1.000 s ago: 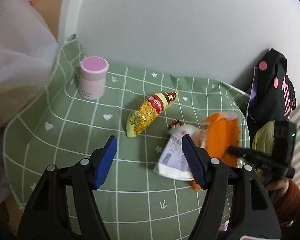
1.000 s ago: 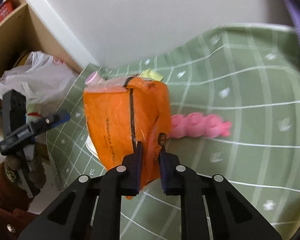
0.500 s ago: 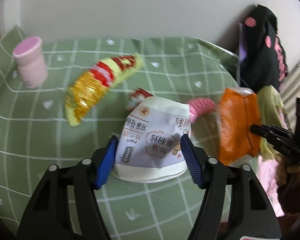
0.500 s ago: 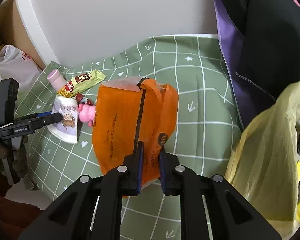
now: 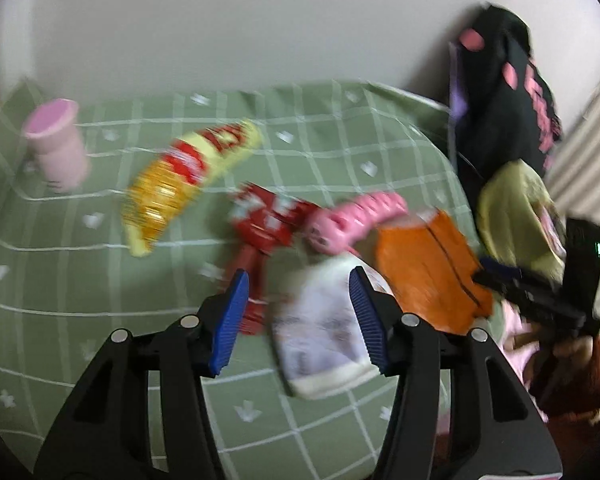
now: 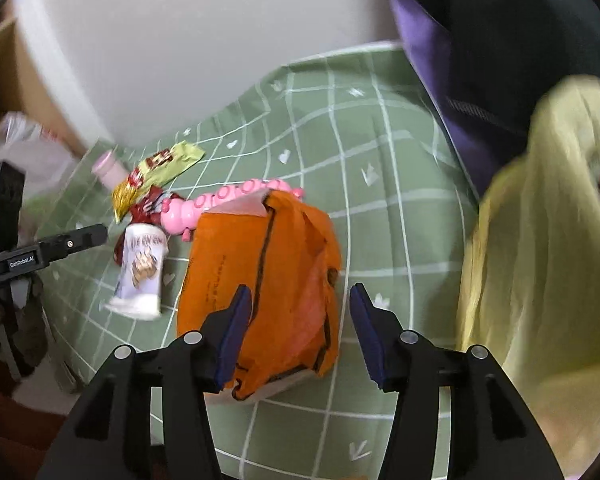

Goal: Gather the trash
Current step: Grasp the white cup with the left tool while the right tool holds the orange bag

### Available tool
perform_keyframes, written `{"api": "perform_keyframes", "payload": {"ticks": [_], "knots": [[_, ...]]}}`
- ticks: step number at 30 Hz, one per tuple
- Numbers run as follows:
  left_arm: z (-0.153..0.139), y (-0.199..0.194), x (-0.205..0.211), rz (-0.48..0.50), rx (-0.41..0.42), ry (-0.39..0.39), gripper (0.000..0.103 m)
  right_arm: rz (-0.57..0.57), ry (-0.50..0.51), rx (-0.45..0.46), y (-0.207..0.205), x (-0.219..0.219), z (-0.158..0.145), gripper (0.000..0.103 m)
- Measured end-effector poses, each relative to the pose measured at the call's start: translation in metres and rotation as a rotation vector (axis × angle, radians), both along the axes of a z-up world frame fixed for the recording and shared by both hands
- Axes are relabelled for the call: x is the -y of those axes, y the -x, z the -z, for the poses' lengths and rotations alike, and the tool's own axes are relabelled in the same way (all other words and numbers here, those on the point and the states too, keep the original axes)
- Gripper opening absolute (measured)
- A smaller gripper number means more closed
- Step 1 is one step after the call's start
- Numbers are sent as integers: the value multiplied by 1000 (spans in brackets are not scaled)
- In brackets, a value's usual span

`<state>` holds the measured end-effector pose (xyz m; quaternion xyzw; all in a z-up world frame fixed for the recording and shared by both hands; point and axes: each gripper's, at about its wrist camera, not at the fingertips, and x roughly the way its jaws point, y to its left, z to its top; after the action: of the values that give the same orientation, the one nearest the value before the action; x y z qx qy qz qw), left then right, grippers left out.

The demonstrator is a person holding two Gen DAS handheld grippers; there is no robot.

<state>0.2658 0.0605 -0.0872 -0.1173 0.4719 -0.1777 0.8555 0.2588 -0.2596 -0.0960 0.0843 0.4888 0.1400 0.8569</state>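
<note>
My right gripper (image 6: 298, 330) is open, its jaws wide apart over the orange snack bag (image 6: 268, 280), which lies on the green checked cloth (image 6: 380, 200); the bag also shows in the left wrist view (image 5: 428, 268). My left gripper (image 5: 298, 316) is open around the white paper cup (image 5: 320, 332), which lies on its side; its right pad looks close to the cup. The cup also shows in the right wrist view (image 6: 142, 268). A yellow-green trash bag (image 6: 540, 240) hangs at the right.
On the cloth lie a yellow and red wrapper (image 5: 184, 180), a red wrapper (image 5: 264, 224), a pink caterpillar toy (image 5: 352, 220) and a pink tub (image 5: 56, 144). A black bag (image 5: 504, 92) stands by the wall. A white plastic bag (image 6: 16, 148) sits at the left.
My right gripper has opened and let go of the orange bag, which now rests on the cloth. My left gripper has shifted and the cup sits more to its right pad.
</note>
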Motion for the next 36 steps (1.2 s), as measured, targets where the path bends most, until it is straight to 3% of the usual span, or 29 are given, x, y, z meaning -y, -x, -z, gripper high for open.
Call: {"api": "perform_keyframes", "payload": {"ticks": [4, 7, 15, 18, 20, 22, 25, 29, 31, 32, 33, 36], "knots": [[-1, -2, -22, -66, 1, 11, 50, 4, -32, -32, 7, -7, 21, 48], [3, 0, -24, -47, -15, 22, 50, -28, -24, -26, 11, -21, 31, 48], [9, 9, -5, 17, -27, 13, 51, -133, 220, 70, 20, -56, 33, 48], [5, 12, -1, 33, -5, -19, 51, -119, 134, 78, 28, -48, 22, 48], [2, 13, -1, 33, 10, -27, 51, -73, 52, 156, 39, -34, 3, 49], [3, 12, -2, 25, 10, -25, 51, -62, 48, 159, 42, -27, -2, 56], [8, 13, -2, 28, -7, -19, 51, -37, 34, 104, 44, -20, 4, 56], [14, 17, 0, 36, -28, -15, 51, -24, 86, 10, 47, -27, 25, 56], [16, 18, 1, 43, -35, -12, 51, -29, 93, 33, 53, -29, 26, 49], [16, 19, 2, 51, -38, -10, 55, -30, 112, 37, 54, -31, 25, 33], [18, 20, 4, 68, -44, -10, 61, -36, 112, 33, 54, -32, 25, 31], [21, 21, 11, 90, -60, -27, 61, -23, 106, 64, 49, -28, 13, 20]]}}
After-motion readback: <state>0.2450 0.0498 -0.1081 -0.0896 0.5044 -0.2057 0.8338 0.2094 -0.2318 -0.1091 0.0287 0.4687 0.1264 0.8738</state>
